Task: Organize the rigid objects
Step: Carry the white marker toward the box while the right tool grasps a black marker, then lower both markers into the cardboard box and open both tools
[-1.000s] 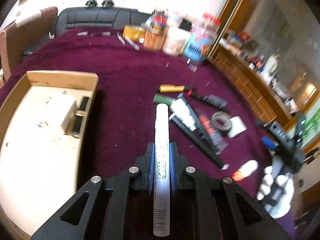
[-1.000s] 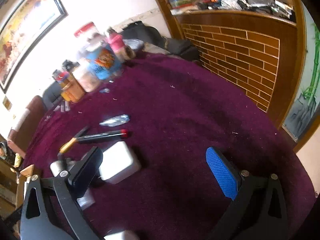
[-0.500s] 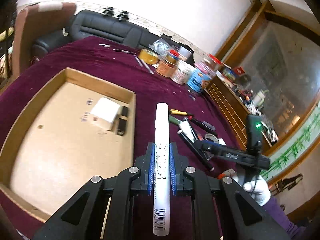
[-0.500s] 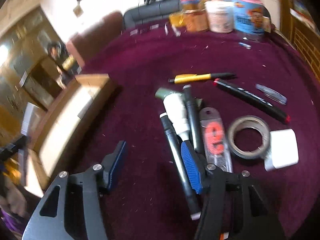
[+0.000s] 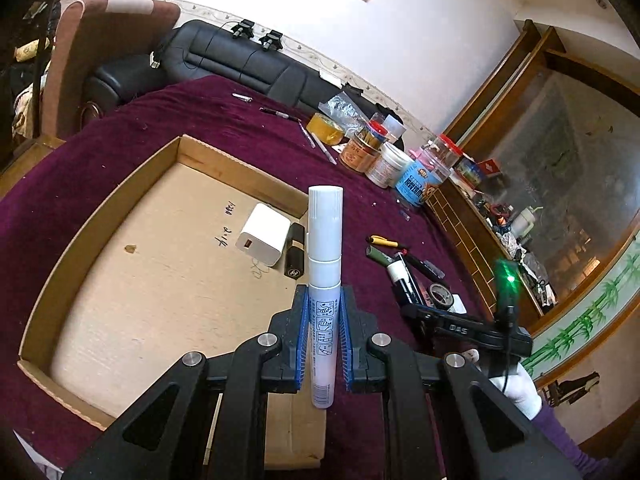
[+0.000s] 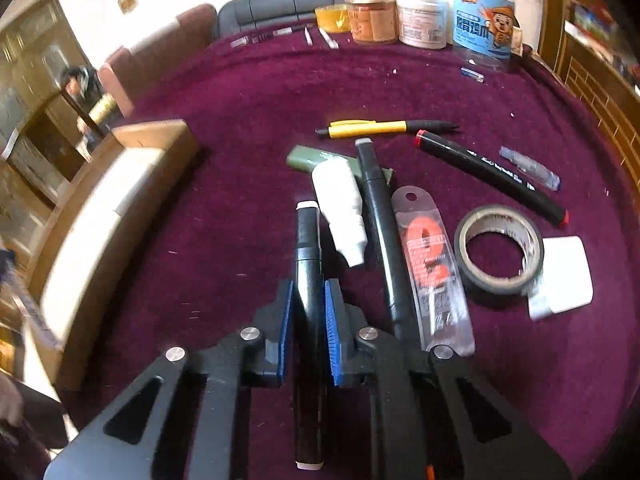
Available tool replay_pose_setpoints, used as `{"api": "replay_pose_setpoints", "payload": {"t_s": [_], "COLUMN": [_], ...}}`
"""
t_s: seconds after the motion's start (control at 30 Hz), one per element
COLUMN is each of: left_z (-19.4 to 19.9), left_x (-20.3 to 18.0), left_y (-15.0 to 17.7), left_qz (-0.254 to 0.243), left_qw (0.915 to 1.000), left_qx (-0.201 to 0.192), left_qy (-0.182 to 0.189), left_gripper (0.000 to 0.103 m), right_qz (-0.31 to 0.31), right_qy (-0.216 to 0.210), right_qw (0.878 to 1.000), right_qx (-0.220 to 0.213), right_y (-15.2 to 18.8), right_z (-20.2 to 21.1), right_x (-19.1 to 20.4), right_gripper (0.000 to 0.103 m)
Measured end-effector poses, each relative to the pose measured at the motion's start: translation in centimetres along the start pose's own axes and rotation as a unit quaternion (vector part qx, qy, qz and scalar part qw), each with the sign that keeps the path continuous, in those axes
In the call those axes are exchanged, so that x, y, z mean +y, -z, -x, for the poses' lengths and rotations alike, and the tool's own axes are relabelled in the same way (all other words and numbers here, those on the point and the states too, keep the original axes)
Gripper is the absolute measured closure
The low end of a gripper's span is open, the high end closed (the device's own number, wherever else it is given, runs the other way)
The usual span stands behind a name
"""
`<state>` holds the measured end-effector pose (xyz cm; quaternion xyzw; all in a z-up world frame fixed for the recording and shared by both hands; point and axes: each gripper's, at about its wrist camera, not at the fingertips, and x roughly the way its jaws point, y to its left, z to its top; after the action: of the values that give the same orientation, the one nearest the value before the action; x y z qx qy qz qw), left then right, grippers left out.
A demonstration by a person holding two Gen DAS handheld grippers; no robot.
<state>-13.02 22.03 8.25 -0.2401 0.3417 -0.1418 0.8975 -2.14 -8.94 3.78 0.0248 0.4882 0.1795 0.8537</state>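
My left gripper [image 5: 324, 332] is shut on a white marker [image 5: 325, 264], held lengthwise above the near right edge of a shallow cardboard box [image 5: 100, 216]. Inside the box lie a white charger [image 5: 262, 240] and a black tube [image 5: 294, 256]. My right gripper [image 6: 308, 300] points down at the pile on the maroon cloth. Its jaws are closing, and the blue pads [image 6: 286, 308] press the sides of a black marker [image 6: 307, 240] that lies on the cloth. A white bottle [image 6: 340, 208] and a second black marker [image 6: 384, 240] lie just right of it.
Around the pile lie an orange packet [image 6: 428, 256], a tape roll [image 6: 500, 256], a white adapter [image 6: 568, 272], a yellow pen [image 6: 372, 128] and a red-capped marker [image 6: 492, 176]. Jars [image 6: 420, 20] stand at the far edge. The box [image 6: 120, 184] is to the left.
My right gripper swung round to the pile, dropped over the black marker and went from wide open to shut on it. My left gripper carried the white marker left, over the box.
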Motion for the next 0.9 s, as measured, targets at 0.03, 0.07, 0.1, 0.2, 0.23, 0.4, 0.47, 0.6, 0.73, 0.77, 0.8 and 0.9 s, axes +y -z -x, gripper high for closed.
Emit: {"api": "replay_pose_setpoints", "payload": {"t_s": [0.03, 0.07, 0.1, 0.2, 0.23, 0.4, 0.47, 0.6, 0.73, 0.77, 0.8, 0.9], "left_z": [0.3, 0.5, 0.8, 1.6, 1.8, 1.5, 0.7, -1.8, -5.3, -5.9, -6.7, -9.0], "left_x": [0.2, 0.3, 0.6, 1.4, 1.8, 3.5, 3.9, 5.4, 7.4, 7.6, 7.9, 8.6], "left_y": [-0.1, -0.3, -0.5, -1.3, -1.7, -4.2, -5.4, -7.4, -8.9, -9.0, -9.2, -9.7], "left_qz": [0.000, 0.000, 0.004, 0.008, 0.008, 0.000, -0.017, -0.020, -0.017, -0.018, -0.017, -0.019], "left_qw": [1.0000, 1.0000, 0.9999, 0.9998, 0.9998, 0.9999, 0.9989, 0.9972, 0.9934, 0.9927, 0.9919, 0.9895], "left_qx": [-0.002, -0.003, -0.004, -0.007, -0.007, 0.009, 0.021, 0.050, 0.082, 0.088, 0.094, 0.113], "left_qy": [0.002, 0.006, 0.013, 0.018, 0.014, -0.012, -0.038, -0.052, -0.078, -0.080, -0.084, -0.088], "left_gripper": [0.092, 0.092, 0.092, 0.092, 0.092, 0.092, 0.092, 0.092, 0.092, 0.092, 0.092, 0.092], "right_qz": [-0.010, -0.016, -0.020, -0.025, -0.023, -0.025, -0.031, -0.057, -0.090, -0.097, -0.103, -0.121], "right_qy": [-0.016, -0.031, -0.043, -0.097, -0.111, -0.197, -0.223, -0.260, -0.256, -0.251, -0.249, -0.237], "right_qw": [1.000, 0.999, 0.999, 0.994, 0.993, 0.980, 0.974, 0.964, 0.961, 0.962, 0.962, 0.962], "right_qx": [-0.008, -0.015, -0.020, -0.031, -0.032, -0.017, -0.006, 0.026, 0.048, 0.051, 0.053, 0.058], "right_y": [0.1, 0.1, 0.0, -0.4, -0.9, -2.4, -3.3, -5.0, -6.2, -6.5, -6.7, -7.3], "right_z": [0.7, 1.4, 1.9, 3.5, 3.6, 3.2, 1.9, -2.4, -6.2, -7.2, -7.9, -9.7], "right_x": [0.1, 0.3, 0.6, 2.4, 3.3, 8.2, 10.3, 14.0, 16.2, 16.6, 16.8, 17.3], "right_gripper": [0.090, 0.090, 0.090, 0.090, 0.090, 0.090, 0.090, 0.090, 0.090, 0.090, 0.090, 0.090]}}
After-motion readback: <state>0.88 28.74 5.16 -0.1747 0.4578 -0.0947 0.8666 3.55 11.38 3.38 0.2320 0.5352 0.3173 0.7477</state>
